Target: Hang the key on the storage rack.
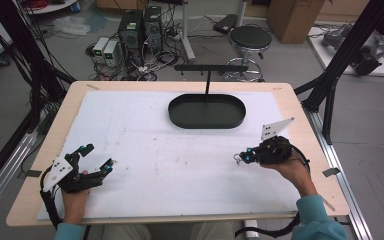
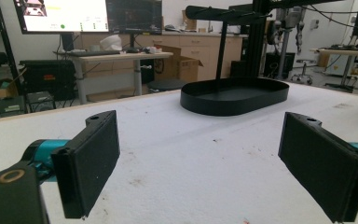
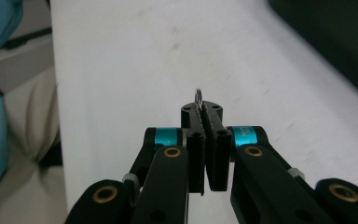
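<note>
I am holding a small metal ring (image 3: 198, 96) pinched between the jaws of the right gripper (image 3: 208, 122), which are pressed nearly together with only the ring's top edge poking out past the pads. In the high view the right gripper (image 1: 245, 157) is hanging above the white foam mat (image 1: 180, 165), near its right side, with the ring (image 1: 237, 159) dangling at the tips. The left gripper (image 1: 97, 159) is resting at the mat's left side, its pads (image 2: 93, 161) spread wide with nothing between them.

What I am worrying about is the grip: so little of the ring is caught that a jolt or a slight loosening could let it slip, drop onto the mat and roll away. The black stand's crossbar (image 1: 207, 67) above the oval tray (image 1: 206, 111) looks thin, so I am judging that a ring meant for one of its pegs could miss and fall into the tray. A careless approach could also knock the upright post (image 1: 207, 82).
</note>
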Demonstrator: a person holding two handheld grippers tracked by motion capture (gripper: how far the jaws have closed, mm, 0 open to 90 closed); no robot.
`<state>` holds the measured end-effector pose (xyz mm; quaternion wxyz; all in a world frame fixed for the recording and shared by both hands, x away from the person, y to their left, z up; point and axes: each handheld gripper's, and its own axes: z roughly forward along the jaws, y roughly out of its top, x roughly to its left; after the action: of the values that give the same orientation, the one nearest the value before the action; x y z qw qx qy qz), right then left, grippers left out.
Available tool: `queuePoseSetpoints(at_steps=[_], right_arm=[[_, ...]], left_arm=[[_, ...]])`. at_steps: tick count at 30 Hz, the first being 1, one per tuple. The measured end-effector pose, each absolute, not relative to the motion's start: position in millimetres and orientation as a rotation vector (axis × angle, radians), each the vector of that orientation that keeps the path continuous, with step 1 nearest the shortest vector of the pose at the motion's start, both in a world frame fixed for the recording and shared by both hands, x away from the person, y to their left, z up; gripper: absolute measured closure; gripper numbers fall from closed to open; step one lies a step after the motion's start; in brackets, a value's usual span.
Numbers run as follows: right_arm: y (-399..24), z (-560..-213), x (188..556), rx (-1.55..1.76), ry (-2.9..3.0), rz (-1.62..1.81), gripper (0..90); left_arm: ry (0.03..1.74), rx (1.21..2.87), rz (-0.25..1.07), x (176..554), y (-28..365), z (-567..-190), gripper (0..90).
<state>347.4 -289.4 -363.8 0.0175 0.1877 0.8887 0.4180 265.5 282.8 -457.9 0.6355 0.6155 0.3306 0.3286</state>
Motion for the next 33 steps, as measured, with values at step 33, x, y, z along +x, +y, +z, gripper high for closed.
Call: queuePoseSetpoints(at_steps=[33], right_arm=[[-296,-251,462,0.743,2.387,1.361,89.1]], left_arm=[[0.756,1.407,0.750,265,283,-458,12.8]])
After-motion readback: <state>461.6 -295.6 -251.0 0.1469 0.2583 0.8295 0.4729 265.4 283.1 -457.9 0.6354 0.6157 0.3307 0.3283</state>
